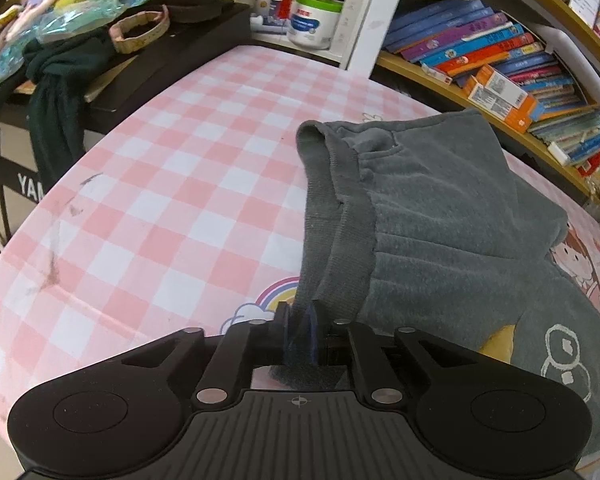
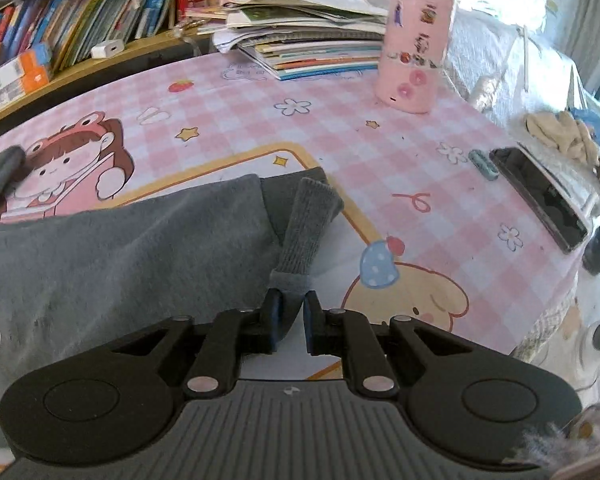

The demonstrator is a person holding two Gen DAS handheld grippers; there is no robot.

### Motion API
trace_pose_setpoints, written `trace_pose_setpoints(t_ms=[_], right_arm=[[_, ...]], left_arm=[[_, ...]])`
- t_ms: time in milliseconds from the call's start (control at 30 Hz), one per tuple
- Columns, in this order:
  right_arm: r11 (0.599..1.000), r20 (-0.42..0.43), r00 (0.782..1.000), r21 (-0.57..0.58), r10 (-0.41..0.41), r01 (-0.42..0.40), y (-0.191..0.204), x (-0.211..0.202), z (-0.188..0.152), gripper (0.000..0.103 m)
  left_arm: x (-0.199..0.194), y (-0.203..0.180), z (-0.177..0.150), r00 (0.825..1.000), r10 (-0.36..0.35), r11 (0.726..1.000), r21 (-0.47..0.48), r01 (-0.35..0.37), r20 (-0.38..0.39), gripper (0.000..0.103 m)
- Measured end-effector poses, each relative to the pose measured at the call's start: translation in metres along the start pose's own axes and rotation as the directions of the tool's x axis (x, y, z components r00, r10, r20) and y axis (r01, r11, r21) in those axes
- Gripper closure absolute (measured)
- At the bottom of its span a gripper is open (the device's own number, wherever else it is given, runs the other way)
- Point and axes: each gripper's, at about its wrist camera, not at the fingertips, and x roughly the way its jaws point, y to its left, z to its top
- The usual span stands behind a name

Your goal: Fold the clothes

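Fingers on grey garment

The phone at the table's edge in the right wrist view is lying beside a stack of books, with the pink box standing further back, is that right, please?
Not quite: the phone lies beside a small eraser. The stack of books is further back, next to the pink box. The right wrist view shows this.

Garment on the tablecloth, bookshelf behind, phone at right.
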Motion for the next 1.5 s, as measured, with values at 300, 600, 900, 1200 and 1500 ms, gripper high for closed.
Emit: trace_pose_setpoints(t_ms=[300, 600, 900, 1200, 1500], right_arm=[[0.968, -0.051, 0.99, 0.221, 0.13, -0.116, -0.02, 0.018, 0.017, 0.064], [0.974, 0.238, 0.945, -0.014, 0.224, -0.228, -0.002, -0.06, 0.037, 0.092], [0.999, -0.009, 0.999, -0.015, -0.043, 0.043, -0.016, 0.002, 0.001, 0.063], [0.957, 0.138, 0.979, -0.267, 0.153, -0.112, 0.045, -0.02, 0.021, 0.05], [0.838, -0.069, 0.946, -0.445, 0.318, -0.314, 0.131, 0.003, -0.005, 0.052]], left_arm=[[-0.018, 0.002, -0.004, 0.994, -0.057, 0.996, -0.067, 0.064, 0.098, 0.071], [-0.011, 0.002, -0.003, 0.998, -0.018, 0.997, -0.07, 0.022, 0.062, 0.07], [-0.008, -0.001, -0.002, 0.998, -0.02, 0.998, -0.059, 0.024, 0.06, 0.07], [-0.01, -0.007, -0.006, 0.997, -0.015, 0.999, -0.037, 0.018, 0.071, 0.044], [0.01, -0.03, -0.008, 0.999, 0.036, 0.995, 0.098, -0.037, 0.017, 0.047]])
